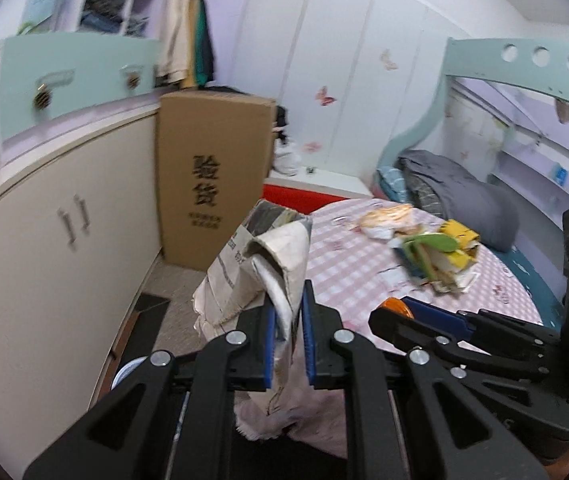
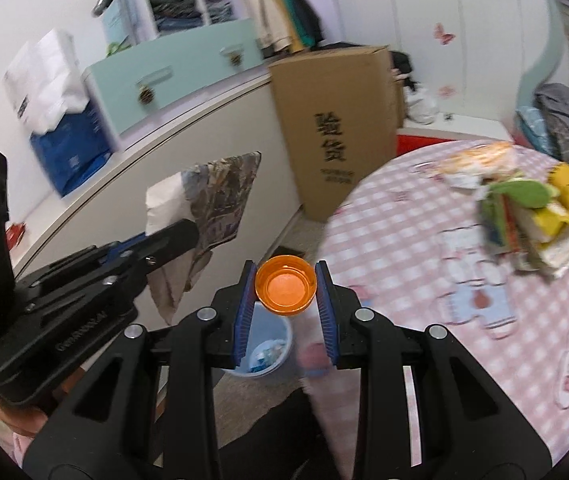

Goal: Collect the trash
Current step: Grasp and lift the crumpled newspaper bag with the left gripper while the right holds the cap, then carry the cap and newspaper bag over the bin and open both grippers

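My left gripper [image 1: 289, 312] is shut on a crumpled sheet of newspaper [image 1: 256, 264] and holds it up beside the bed edge; it also shows in the right wrist view [image 2: 216, 196]. My right gripper [image 2: 285, 284] is shut on an orange bottle cap [image 2: 285, 290], held above a light blue trash bin [image 2: 264, 344] on the floor. The cap's edge shows in the left wrist view [image 1: 394, 307]. A pile of wrappers and paper trash [image 1: 436, 252] lies on the pink checked bedspread [image 1: 348, 264], also in the right wrist view [image 2: 532, 216].
A tall cardboard box [image 1: 212, 176] stands against the white cabinet [image 1: 52, 240]. A grey blanket [image 1: 460, 196] lies at the head of the bed. The bin holds some trash. A blue bag [image 2: 68, 148] sits on the cabinet top.
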`<state>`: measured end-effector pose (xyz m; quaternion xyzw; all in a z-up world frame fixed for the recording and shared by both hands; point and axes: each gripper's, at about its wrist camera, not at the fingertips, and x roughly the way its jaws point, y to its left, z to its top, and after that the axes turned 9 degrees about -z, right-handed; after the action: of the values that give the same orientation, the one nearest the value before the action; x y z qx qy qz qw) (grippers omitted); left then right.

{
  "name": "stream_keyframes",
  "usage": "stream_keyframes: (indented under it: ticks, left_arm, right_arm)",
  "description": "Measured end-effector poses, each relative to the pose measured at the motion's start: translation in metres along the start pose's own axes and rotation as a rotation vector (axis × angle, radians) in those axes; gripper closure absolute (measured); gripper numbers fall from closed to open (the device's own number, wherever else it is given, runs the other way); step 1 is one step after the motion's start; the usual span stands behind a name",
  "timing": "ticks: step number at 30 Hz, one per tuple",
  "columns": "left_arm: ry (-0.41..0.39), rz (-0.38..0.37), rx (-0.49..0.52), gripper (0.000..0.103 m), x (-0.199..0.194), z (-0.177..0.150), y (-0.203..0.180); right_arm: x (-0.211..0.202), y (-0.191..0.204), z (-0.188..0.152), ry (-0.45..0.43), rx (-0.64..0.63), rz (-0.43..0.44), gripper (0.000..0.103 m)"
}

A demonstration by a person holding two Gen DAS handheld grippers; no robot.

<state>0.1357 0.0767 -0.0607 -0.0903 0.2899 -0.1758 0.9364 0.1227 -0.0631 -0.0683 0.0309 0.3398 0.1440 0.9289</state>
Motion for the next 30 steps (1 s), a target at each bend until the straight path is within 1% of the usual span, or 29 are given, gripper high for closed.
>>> stream_keyframes:
  ticks: [2, 5, 8, 13, 19, 25, 28, 29, 30]
  left_arm:
    - [0.006, 0.027, -0.020, 0.092, -0.004, -0.006, 0.017]
    - [0.027, 0.072, -0.067, 0.092, -0.007, -0.019, 0.048]
    - [0.047, 0.107, -0.102, 0.092, -0.005, -0.030, 0.070]
    - [0.096, 0.176, -0.161, 0.092, 0.004, -0.052, 0.113]
    - [0.152, 0.222, -0.264, 0.092, 0.021, -0.079, 0.168]
    - [0.183, 0.272, -0.354, 0.092, 0.032, -0.099, 0.215]
    - [0.191, 0.299, -0.389, 0.092, 0.034, -0.106, 0.234]
    - [0.193, 0.307, -0.400, 0.092, 0.035, -0.107, 0.240]
    - [0.193, 0.316, -0.418, 0.092, 0.036, -0.110, 0.248]
  right_arm:
    - [0.008, 0.014, -0.004, 0.017, -0.020, 0.016, 0.074]
    - [0.027, 0.035, -0.009, 0.056, -0.046, 0.044, 0.074]
    - [0.049, 0.055, -0.017, 0.100, -0.072, 0.063, 0.074]
    - [0.090, 0.083, -0.032, 0.179, -0.111, 0.090, 0.074]
    - [0.142, 0.105, -0.046, 0.263, -0.141, 0.114, 0.074]
    - [0.192, 0.128, -0.049, 0.314, -0.154, 0.137, 0.074]
    - [0.216, 0.139, -0.048, 0.314, -0.149, 0.160, 0.073]
    - [0.223, 0.143, -0.046, 0.301, -0.145, 0.172, 0.068]
    - [0.228, 0.146, -0.046, 0.295, -0.144, 0.175, 0.048]
